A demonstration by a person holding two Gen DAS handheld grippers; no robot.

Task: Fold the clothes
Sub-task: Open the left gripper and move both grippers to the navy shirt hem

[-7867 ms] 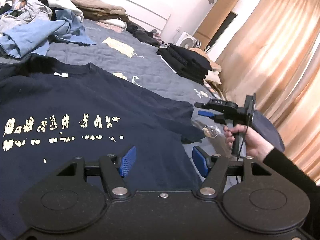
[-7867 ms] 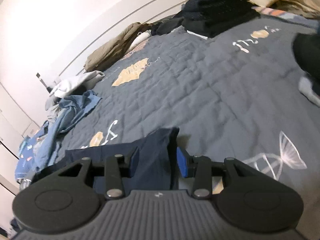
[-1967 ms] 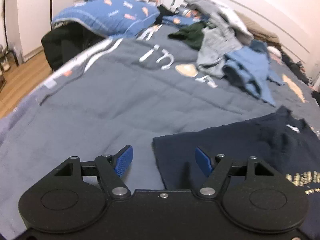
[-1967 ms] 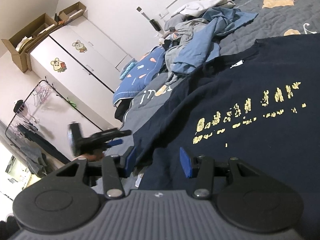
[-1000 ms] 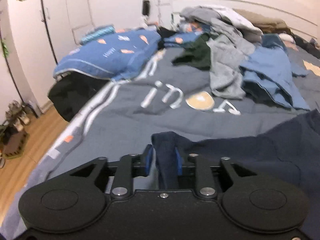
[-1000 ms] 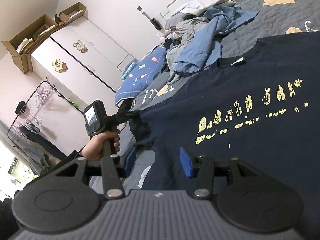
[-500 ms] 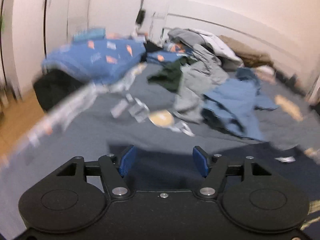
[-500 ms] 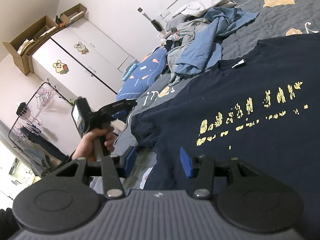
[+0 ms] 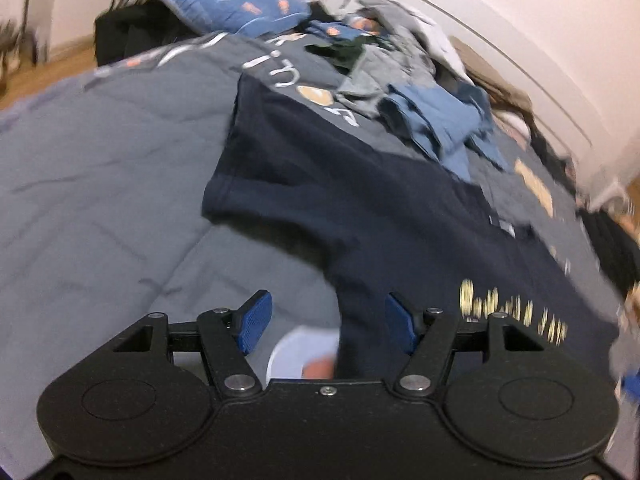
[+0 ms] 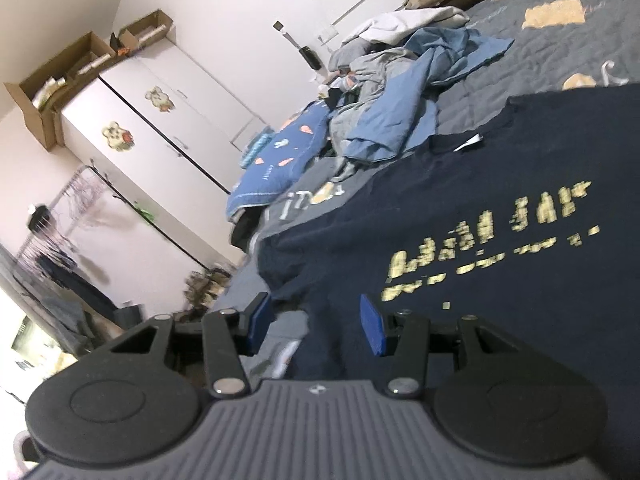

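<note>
The navy cotton T-shirt with gold print point(image 9: 392, 216) lies flat and unfolded at frame centre, left tongs point(image 9: 328, 322) closing on nothing, right tongs point(image 10: 316, 322) wide and empty.

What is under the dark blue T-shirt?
The navy T-shirt lies spread on a grey quilt, which shows all around it. Whatever the quilt has beneath the shirt itself is covered.

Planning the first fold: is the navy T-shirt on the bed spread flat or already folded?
Spread flat. The navy T-shirt lies print-up on the bed, its sleeve stretched outward, nothing doubled over.
</note>
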